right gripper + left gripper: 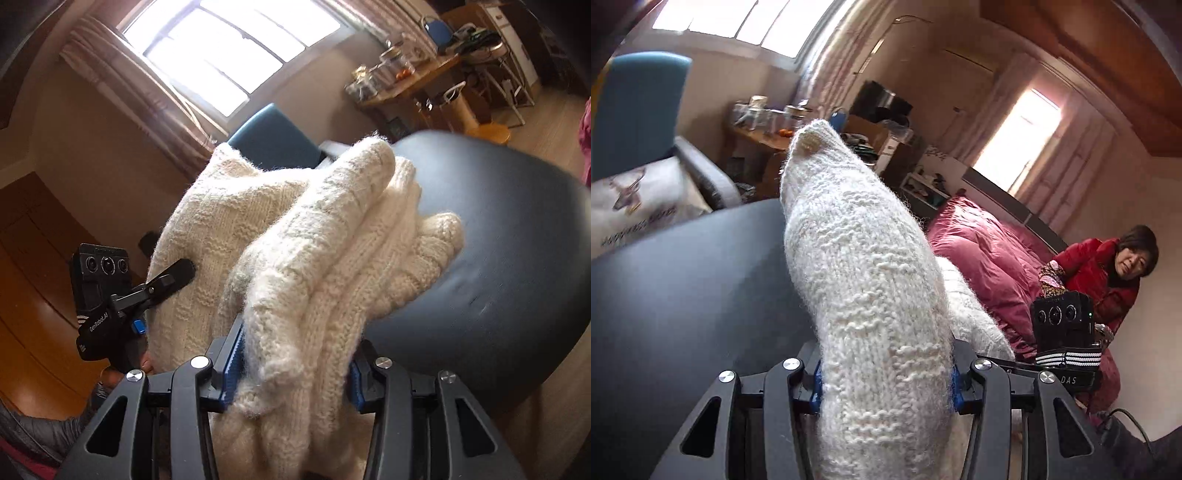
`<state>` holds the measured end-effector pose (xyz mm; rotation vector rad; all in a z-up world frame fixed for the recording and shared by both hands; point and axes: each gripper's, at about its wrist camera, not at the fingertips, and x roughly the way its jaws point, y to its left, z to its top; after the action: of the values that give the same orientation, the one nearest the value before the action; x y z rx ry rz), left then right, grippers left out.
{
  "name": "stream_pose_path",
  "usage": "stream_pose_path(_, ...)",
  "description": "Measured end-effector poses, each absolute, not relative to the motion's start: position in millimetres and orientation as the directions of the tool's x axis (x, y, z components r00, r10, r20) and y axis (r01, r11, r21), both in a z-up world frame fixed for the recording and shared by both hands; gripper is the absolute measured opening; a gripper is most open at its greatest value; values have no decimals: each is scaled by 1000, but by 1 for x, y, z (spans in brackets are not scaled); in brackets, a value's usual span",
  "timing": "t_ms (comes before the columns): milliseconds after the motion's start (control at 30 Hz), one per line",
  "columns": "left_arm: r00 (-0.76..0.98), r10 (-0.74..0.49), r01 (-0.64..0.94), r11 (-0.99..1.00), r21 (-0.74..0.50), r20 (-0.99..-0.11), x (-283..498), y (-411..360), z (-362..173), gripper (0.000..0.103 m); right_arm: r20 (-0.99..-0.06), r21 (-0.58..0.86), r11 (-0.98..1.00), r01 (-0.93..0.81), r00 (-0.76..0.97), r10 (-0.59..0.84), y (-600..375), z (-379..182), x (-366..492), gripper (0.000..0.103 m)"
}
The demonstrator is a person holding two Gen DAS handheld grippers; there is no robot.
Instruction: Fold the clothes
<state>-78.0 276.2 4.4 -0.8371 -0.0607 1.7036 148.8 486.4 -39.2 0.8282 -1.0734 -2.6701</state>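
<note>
The cream-white chunky knitted sweater (280, 236) is gathered above the dark grey round table (498, 236) and held by both tools. The left gripper (886, 384) has its jaws closed narrowly on a long roll of the knit that rises away from it. The right gripper (295, 373) has its jaws clamped around a thick bunch of folds. In the right wrist view the left gripper's black finger (173, 277) presses against the sweater's flat panel, on the side away from the table.

The table's curved far edge is bare on both sides of the sweater, and most of its top is uncovered. Just past that edge stands a blue-backed armchair (273, 136) holding a white printed cushion (639, 210); its writing is too blurred to read. Beyond the table, under the window (229, 48), a wooden side table (410, 88) carries clear glass jars (391, 62) whose contents cannot be made out, with small orange fruit (785, 132) beside them. To the table's other side lies a crimson quilted bed cover (982, 258), where a person in a red padded jacket (1104, 273) sits.

Readable writing: "GenRobot.AI" on the left tool's body (98, 325) and the letters "DAS" on the right tool (1069, 379).
</note>
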Motion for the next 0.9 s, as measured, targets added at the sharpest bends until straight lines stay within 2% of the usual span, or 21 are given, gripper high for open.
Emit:
stream_pose_path(133,-14,816,-837,-325,-439,-577,-109,367,-18,51,-509,621,-759,-195,-837,-201,541,-45,134,46)
stream_pose_path(267,2,634,-822,-440,-363,-774,-133,439,-89,55,-672,543,-742,-394,-733,-103,591,-105,123,46)
stream_pose_path(300,-13,590,-812,-478,-336,-807,-138,446,-105,66,-669,550,-736,-395,-735,-105,597,-117,129,47)
stream_pose_path(333,-8,598,-797,-488,-356,-801,-145,446,-113,76,-663,559,-730,-392,-741,-109,603,-128,135,48)
stream_pose_path(400,4,613,-782,-491,-384,-790,-156,439,-113,84,-640,565,-735,-374,-762,-104,602,-135,147,48)
stream_pose_path(533,-38,611,-793,-500,-348,-791,-161,420,-95,84,-633,575,-735,-360,-765,-120,598,-128,145,53)
stream_pose_path(633,-174,625,-812,-528,-249,-761,-153,402,-67,83,-635,495,-783,-377,-772,-30,595,-107,151,53)
stream_pose_path(767,-241,679,-861,-480,-171,-693,-120,398,-42,83,-546,244,-924,-295,-829,120,572,-42,136,53)
stream_pose_path(833,-215,699,-883,-438,-170,-682,-109,406,-39,83,-554,134,-969,-209,-826,101,560,-29,108,53)
stream_pose_path(900,-174,705,-894,-406,-189,-688,-99,413,-44,83,-607,72,-989,-129,-793,59,555,-31,74,53)
